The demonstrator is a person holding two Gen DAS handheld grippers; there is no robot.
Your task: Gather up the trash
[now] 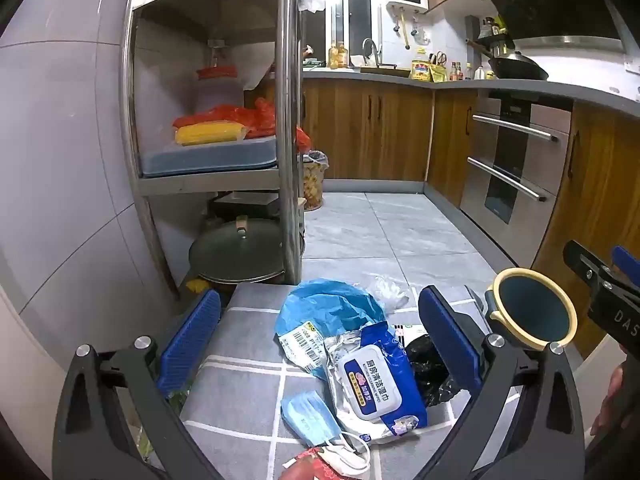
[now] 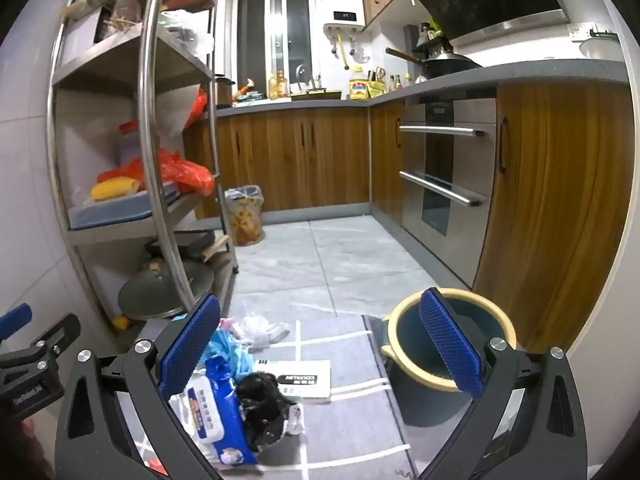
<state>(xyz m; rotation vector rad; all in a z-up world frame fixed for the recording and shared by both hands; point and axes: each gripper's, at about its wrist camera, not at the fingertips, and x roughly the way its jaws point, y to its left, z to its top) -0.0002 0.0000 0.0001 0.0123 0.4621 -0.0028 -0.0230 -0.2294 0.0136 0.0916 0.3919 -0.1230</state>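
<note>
Wipes packet (image 1: 376, 384) lies uppermost; both hand-held grippers hang spread, so pinch its edge cleanly, then carry to bin (image 2: 448, 352).

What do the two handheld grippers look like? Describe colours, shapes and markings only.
Both are alike. The left gripper and right gripper each have two black, angular, triangular-cutout arms with silver round bolts, ending in flat blue fingers with a dimpled texture. White lettering marks the black bodies: "DAS" shows on the right one in the left view, "GenRobot.AI" on the left one in the right view. No cables show.
</note>
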